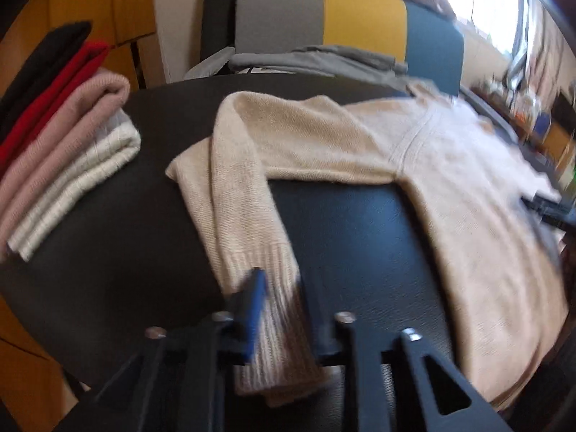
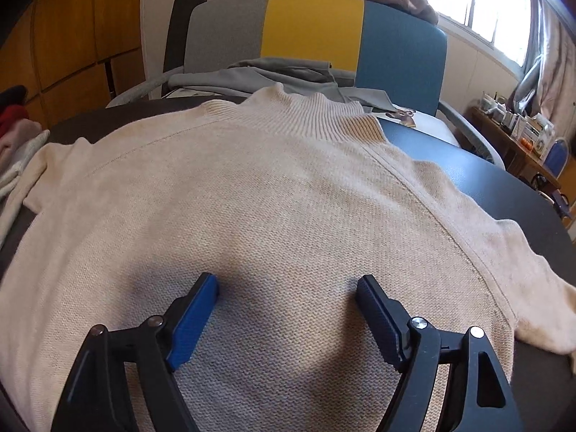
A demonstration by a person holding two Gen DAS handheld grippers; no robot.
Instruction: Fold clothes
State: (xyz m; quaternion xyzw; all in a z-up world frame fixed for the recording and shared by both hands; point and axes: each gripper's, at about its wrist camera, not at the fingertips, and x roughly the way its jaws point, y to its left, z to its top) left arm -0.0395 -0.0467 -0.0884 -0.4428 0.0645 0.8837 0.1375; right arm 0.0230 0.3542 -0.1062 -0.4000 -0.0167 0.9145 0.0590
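A cream knit sweater [image 2: 273, 194] with a ribbed collar lies flat on the dark bench [image 1: 360, 237]. The left gripper [image 1: 284, 298] has its fingers clenched on the ribbed sleeve cuff [image 1: 273, 324]. The right gripper [image 2: 288, 288] hovers over the body, fingers released and wide apart. Only the left view shows the whole folded stack [image 1: 61, 136] of red, pink and white knits. Behind stands a grey, yellow and blue chair [image 2: 313, 32].

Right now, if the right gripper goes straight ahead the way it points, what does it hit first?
The right gripper is open, low over the cream sweater. Straight on, it likely meets the sweater's body first, then its ribbed collar; the height above the fabric is unclear.
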